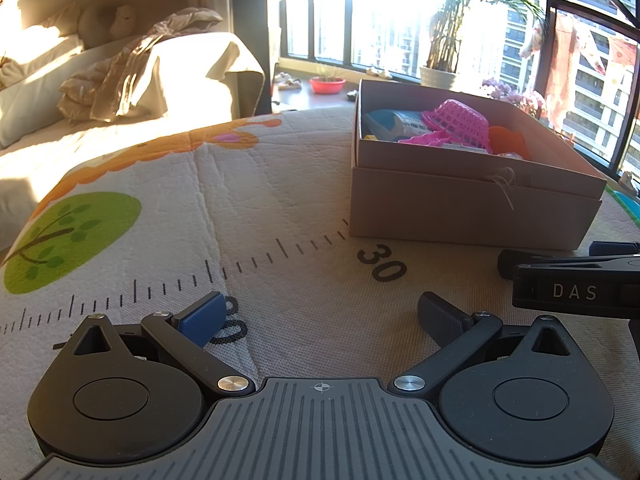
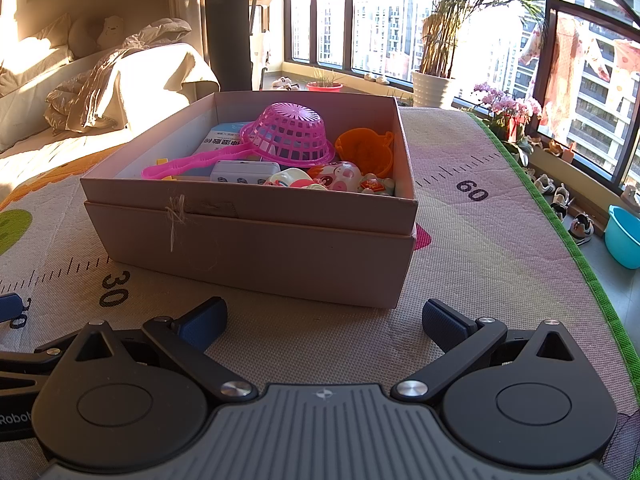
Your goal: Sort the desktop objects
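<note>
1. A quilted play mat (image 2: 480, 240), cream with a printed ruler scale, a green tree and a green border, is seen covering the work surface; "30" and "60" are printed on it.
2. A sunlit room is shown behind: a sofa draped with a pale cover (image 2: 132, 76), tall dark-framed windows (image 2: 376, 28), a potted palm in a white pot (image 2: 434, 84) and a turquoise plastic basin (image 2: 624, 236) on the floor.
3. An open beige cardboard box (image 2: 256, 252) is set on the mat, its frayed string knot visible on the front wall.
4. Inside it a pink plastic lattice strainer (image 2: 292, 136) is laid upside down over a white-and-blue printed packet (image 2: 224, 136); an orange plastic cup (image 2: 364, 148), a pink-and-white pig toy (image 2: 340, 176) and a small white ridged block (image 2: 244, 170) are packed beside it.
5. The left gripper (image 1: 320, 316) is held wide apart with nothing between the fingers, over bare mat; the box is seen ahead and to its right.
6. The right gripper (image 2: 324, 320) is likewise spread and empty, low over the mat, with the box directly ahead, just beyond the fingertips.
</note>
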`<move>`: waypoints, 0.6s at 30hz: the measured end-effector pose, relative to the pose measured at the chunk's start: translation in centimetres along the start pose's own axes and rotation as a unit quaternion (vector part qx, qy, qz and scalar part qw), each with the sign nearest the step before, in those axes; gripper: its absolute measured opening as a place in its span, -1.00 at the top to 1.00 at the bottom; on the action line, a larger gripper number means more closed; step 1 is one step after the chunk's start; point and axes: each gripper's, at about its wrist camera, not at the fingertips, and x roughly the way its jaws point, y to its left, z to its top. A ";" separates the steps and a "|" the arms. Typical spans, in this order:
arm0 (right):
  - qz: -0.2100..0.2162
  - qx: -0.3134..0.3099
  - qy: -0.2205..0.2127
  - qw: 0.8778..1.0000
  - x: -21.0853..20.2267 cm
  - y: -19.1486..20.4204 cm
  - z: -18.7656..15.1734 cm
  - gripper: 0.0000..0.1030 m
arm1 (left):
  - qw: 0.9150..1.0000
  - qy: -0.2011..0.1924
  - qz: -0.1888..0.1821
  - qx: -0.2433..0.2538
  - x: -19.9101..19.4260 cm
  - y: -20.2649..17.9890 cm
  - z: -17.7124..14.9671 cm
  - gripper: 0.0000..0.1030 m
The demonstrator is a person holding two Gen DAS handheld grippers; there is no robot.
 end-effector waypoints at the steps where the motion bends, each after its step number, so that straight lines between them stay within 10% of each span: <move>1: 0.000 0.000 0.000 1.000 0.0 0.1 0.1 -1.00 | 1.000 0.000 0.000 0.000 0.0 0.0 0.0 -1.00; 18: 0.000 0.000 0.000 1.000 0.0 0.0 0.0 -1.00 | 1.000 0.000 0.000 0.000 0.0 0.0 0.0 -1.00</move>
